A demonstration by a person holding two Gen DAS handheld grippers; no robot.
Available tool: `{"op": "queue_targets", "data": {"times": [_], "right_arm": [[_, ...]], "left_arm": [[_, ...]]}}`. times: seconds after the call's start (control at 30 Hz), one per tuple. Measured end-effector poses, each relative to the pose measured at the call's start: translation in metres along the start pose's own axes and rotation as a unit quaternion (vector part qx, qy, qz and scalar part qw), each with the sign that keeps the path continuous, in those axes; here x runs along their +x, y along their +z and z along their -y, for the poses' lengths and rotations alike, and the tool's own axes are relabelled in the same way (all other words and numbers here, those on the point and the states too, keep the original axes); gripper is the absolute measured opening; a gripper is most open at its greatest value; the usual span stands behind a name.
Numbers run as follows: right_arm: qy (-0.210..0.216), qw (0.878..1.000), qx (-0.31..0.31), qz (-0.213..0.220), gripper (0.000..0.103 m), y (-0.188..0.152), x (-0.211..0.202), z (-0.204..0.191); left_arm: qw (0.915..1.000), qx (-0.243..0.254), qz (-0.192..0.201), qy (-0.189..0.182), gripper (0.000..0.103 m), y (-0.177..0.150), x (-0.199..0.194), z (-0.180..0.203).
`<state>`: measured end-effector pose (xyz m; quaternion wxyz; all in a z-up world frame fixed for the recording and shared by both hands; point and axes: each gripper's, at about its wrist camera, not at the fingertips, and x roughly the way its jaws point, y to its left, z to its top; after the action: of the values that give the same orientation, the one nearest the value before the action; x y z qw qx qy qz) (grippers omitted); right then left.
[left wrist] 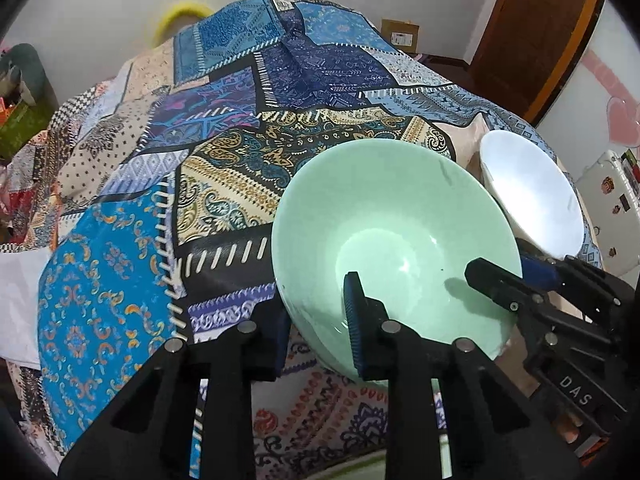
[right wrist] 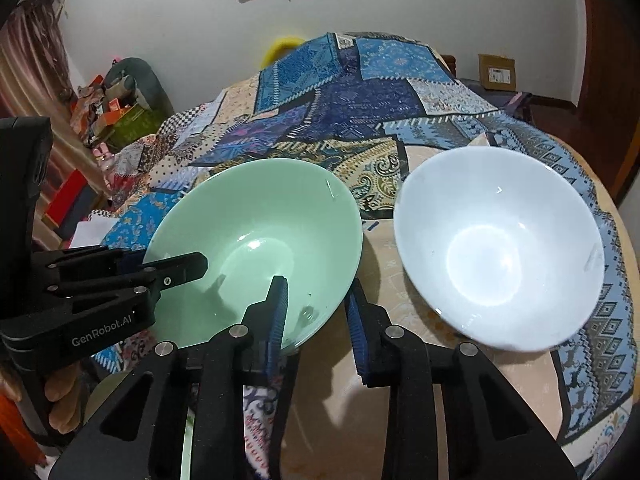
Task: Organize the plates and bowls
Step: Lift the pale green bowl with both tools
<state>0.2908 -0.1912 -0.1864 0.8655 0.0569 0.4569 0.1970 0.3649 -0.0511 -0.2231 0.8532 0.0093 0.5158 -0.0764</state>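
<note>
On the patchwork cloth sit two bowls, none stacked; no plate can be confirmed, though a pale rim at the bottom edge may be one. At left, the left gripper straddles the near-left rim of the green bowl, one finger inside, one outside, clamped on the wall. The right gripper bites the same bowl's near-right rim, likewise clamped. Both grip one bowl; it appears tilted. The white bowl stands just beside it to the right, apart from any jaws, nearer the right hand. Judgement: nesting requires carrying green rightward over white.
</note>
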Motion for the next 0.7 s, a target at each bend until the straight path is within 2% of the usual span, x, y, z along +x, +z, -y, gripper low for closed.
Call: {"op": "queue_targets", "data": {"times": [0.23, 0.7], "right_arm": [[0.006, 1.0, -0.012, 0.019, 0.027, 0.001, -0.027, -0.015], [0.023, 0.998, -0.041, 0.05, 0.027, -0.007, -0.076, -0.059]], "left_arm": [[0.9999, -0.006, 0.016, -0.002, 0.025, -0.011, -0.033, 0.0], [0.9978, -0.023, 0.062, 0.004, 0.025, -0.045, -0.124, -0.006]]}}
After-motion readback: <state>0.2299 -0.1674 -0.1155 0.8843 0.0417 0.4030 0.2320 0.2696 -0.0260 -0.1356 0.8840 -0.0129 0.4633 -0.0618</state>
